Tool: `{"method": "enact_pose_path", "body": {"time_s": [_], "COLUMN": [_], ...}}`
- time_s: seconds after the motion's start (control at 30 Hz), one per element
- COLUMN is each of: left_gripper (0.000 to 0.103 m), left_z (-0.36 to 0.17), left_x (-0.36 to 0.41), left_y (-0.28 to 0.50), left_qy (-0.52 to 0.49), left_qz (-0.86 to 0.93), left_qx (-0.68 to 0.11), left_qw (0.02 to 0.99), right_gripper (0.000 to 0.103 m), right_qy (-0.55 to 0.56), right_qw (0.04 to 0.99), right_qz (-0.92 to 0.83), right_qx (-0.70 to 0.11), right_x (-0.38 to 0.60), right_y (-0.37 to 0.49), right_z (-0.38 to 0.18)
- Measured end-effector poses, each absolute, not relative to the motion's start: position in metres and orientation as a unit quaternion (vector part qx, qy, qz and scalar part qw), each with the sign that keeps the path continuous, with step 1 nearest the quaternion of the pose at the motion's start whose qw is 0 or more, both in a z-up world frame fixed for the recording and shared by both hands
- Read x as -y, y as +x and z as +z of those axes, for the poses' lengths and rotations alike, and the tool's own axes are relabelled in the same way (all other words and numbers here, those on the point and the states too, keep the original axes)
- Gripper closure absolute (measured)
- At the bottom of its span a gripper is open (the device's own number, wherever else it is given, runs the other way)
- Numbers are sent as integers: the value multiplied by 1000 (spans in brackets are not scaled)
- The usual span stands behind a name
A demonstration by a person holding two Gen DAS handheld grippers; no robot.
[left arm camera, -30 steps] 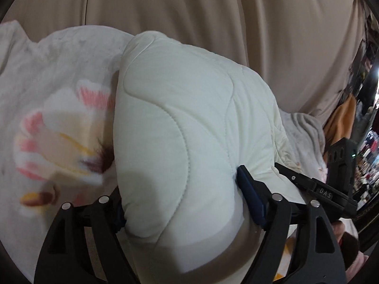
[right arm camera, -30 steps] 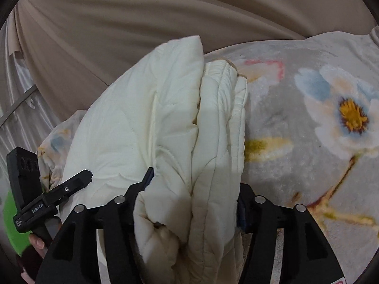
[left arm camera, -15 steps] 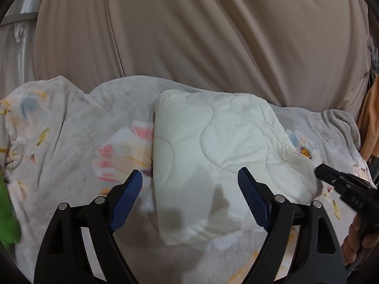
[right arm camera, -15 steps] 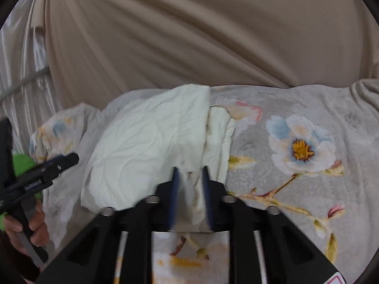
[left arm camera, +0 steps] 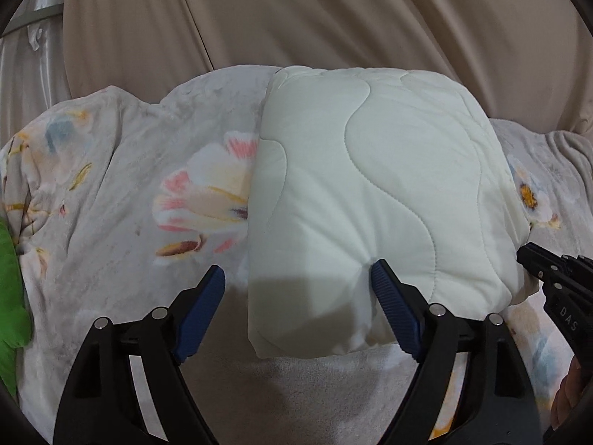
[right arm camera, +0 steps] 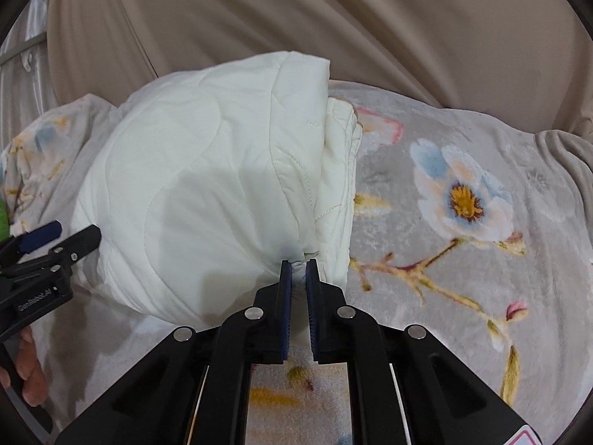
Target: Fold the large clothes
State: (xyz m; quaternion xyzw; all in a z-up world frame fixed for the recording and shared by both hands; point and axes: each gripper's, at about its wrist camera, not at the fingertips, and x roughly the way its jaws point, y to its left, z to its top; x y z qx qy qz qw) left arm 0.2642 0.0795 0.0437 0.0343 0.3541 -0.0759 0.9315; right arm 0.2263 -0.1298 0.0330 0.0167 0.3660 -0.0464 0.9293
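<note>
A cream quilted garment [left arm camera: 370, 200] lies folded into a thick pad on the floral blanket [left arm camera: 122, 222]. My left gripper [left arm camera: 300, 296] is open at its front left corner. That corner lies between the jaws, and the right fingertip [left arm camera: 381, 278] dents the front edge. In the right wrist view the garment [right arm camera: 207, 193] shows its stacked layers along the right side. There my right gripper [right arm camera: 298, 270] is shut on a thin pinch of the front edge, where the fabric puckers. Each view also catches the other gripper at its edge: the right gripper [left arm camera: 556, 285] and the left gripper [right arm camera: 48, 248].
Beige curtain folds [left arm camera: 333, 18] hang close behind the bed. A green cloth [left arm camera: 9, 285] lies at the far left on the blanket. The blanket [right arm camera: 463, 200] spreads wide to the garment's right. A hand [right arm camera: 29, 371] holds the left gripper's handle.
The garment was gripped thick in both grippers and held up close; now it lies on the blanket. The left gripper let go. The right jaws narrowed to a thin pinch. Both pulled back.
</note>
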Motion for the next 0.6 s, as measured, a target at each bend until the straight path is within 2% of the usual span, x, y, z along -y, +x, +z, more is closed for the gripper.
{"method": "enact_pose_path", "body": {"time_s": [0.4, 0.6], "left_gripper": [17, 17], "left_z": [35, 46], "left_x": [-74, -72], "left_y": [264, 240], "left_qy": [37, 25], "left_qz": [-63, -60], "left_qx": [-356, -348], "left_qw": [932, 935], "right_gripper": [93, 90], "right_qy": [5, 54], "right_qw": [927, 944], "right_qz": [-56, -53], "right_qx": [-371, -320], "right_x": [124, 136], "right_y": [235, 199], "right_z": [16, 45]}}
